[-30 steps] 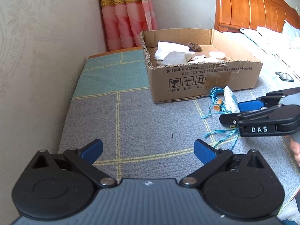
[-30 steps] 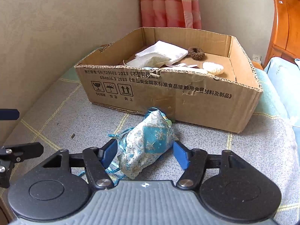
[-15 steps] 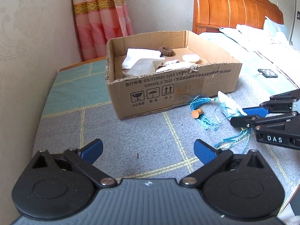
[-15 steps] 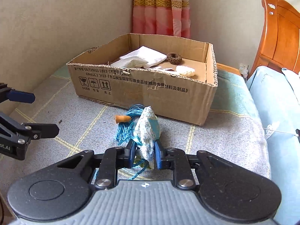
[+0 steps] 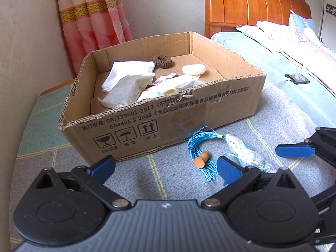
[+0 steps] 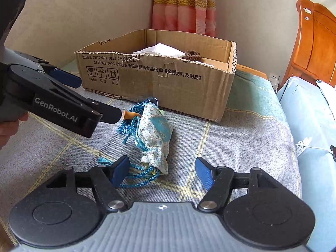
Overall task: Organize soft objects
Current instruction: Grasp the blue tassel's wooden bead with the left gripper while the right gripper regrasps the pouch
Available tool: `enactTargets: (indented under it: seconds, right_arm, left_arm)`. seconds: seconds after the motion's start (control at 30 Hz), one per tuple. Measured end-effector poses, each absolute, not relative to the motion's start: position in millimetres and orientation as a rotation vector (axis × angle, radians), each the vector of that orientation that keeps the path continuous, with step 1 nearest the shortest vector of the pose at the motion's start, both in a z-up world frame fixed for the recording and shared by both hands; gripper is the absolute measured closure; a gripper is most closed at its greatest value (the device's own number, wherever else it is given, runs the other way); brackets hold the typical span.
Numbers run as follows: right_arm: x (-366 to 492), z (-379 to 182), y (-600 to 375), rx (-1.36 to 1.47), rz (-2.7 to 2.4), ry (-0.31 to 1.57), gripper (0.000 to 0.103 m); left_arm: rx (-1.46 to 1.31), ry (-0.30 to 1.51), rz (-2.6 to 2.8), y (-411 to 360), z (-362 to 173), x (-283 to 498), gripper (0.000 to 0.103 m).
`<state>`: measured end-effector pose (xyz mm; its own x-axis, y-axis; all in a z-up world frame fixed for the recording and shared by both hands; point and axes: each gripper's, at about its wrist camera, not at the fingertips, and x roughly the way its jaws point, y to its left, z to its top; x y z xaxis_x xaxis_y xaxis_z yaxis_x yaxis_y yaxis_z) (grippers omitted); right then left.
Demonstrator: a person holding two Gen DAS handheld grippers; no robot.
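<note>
Right wrist view: blue-patterned sachet with tassel cords lies on the bed blanket, just before the cardboard box, not yet inside. Cloths and a brown scrunchie already sit boxed. Right gripper gapes wide near the sachet, gripping nothing; left gripper likewise wide and empty.

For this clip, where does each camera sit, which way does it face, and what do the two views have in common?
Left wrist: rides on the left gripper, looking along its open fingers at the cardboard box and the headboard; the right gripper enters at right.
Right wrist: rides on the right gripper, looking over the blue-patterned pouch toward the box's printed side and the curtain; the left gripper and a bit of hand show at left.
Shared: box, pouch with blue tassels, brown scrunchie, grey bedcover.
</note>
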<state>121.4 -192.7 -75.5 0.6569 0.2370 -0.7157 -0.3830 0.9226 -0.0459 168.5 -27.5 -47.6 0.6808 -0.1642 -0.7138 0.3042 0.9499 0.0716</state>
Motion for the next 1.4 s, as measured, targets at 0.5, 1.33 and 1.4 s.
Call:
enactTargets:
  seconds: [0.5, 1.33, 1.4]
  right_arm:
    - [126, -85, -198, -0.195, 0.414, 0.739, 0.002]
    - [126, -88, -197, -0.203, 0.428, 0.728, 0.0]
    - [126, -88, -197, -0.203, 0.429, 0.727, 0.0]
  left_arm:
    - [0.209, 0.825, -0.146, -11, -64, 180, 0.001]
    - [0.32, 0.71, -0.203, -73, -64, 159, 0.046]
    - [0.328, 0.71, -0.21, -76, -66, 159, 0.047]
